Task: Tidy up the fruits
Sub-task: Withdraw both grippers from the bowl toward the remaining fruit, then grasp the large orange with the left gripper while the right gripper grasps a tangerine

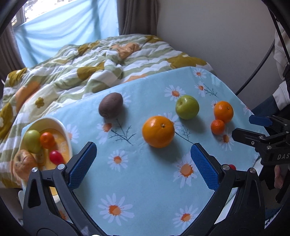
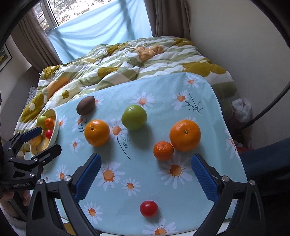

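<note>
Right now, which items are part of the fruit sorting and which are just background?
Job:
- bowl with fruit in it
- kiwi
- green apple
- two large oranges
- small mandarin
- red tomato
- left gripper, right gripper, jaws open

Background:
- quilt
- curtains
- plastic bag

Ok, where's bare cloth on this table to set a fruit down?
Free: the near strip of daisy tablecloth ahead of the left gripper, and the far right corner behind the green apple. Crowded: small mandarin touching the right-hand orange.
</note>
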`<state>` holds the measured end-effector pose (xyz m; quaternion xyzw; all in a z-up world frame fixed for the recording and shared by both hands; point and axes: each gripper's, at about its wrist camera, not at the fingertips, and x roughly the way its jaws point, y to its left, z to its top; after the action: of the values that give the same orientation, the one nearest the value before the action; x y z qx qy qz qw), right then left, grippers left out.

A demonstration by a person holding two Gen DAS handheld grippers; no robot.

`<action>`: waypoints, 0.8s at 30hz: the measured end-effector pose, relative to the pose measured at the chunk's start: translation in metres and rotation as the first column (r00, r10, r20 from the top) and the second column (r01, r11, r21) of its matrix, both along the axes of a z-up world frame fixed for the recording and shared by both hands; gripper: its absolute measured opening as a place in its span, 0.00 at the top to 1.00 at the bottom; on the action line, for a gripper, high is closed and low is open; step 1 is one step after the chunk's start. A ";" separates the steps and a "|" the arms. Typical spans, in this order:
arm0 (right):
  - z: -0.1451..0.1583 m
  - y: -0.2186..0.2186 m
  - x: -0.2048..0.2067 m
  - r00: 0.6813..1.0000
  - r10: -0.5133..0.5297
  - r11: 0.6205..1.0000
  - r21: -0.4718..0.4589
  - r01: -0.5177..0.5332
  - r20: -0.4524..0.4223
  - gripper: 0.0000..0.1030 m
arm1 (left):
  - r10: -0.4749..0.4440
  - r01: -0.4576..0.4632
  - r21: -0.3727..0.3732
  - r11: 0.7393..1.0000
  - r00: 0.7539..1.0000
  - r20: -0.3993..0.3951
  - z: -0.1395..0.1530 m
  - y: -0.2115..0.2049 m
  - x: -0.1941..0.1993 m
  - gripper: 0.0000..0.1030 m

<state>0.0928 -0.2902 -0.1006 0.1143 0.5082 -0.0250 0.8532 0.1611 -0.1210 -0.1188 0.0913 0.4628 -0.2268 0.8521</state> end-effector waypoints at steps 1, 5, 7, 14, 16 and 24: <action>-0.005 -0.004 0.000 1.000 -0.008 1.000 0.007 0.008 -0.009 0.04 | -0.007 0.007 -0.003 1.000 1.000 -0.007 -0.004 -0.005 0.003 0.00; -0.024 -0.015 0.000 0.999 -0.043 0.998 0.035 0.044 -0.029 0.04 | -0.042 0.042 0.005 0.999 0.999 -0.019 -0.021 -0.022 0.013 0.00; -0.032 -0.018 0.002 0.998 -0.058 0.997 0.044 0.060 -0.038 0.05 | -0.067 0.067 0.021 0.998 0.998 -0.018 -0.030 -0.030 0.018 0.00; -0.052 -0.024 0.008 0.993 -0.095 0.991 0.085 0.100 -0.064 0.16 | -0.127 0.128 0.048 0.991 0.992 -0.023 -0.055 -0.049 0.037 0.05; -0.056 -0.026 0.010 0.992 -0.101 0.990 0.091 0.107 -0.071 0.21 | -0.136 0.137 0.051 0.989 0.990 -0.030 -0.059 -0.052 0.040 0.15; -0.062 -0.027 0.014 0.990 -0.118 0.986 0.104 0.126 -0.079 0.33 | -0.169 0.173 0.090 0.981 0.984 -0.052 -0.074 -0.059 0.044 0.35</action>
<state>0.1067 -0.3168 -0.1629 0.1909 0.5315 -0.0537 0.8236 0.2053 -0.1800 -0.1923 0.1658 0.4821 -0.2790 0.8138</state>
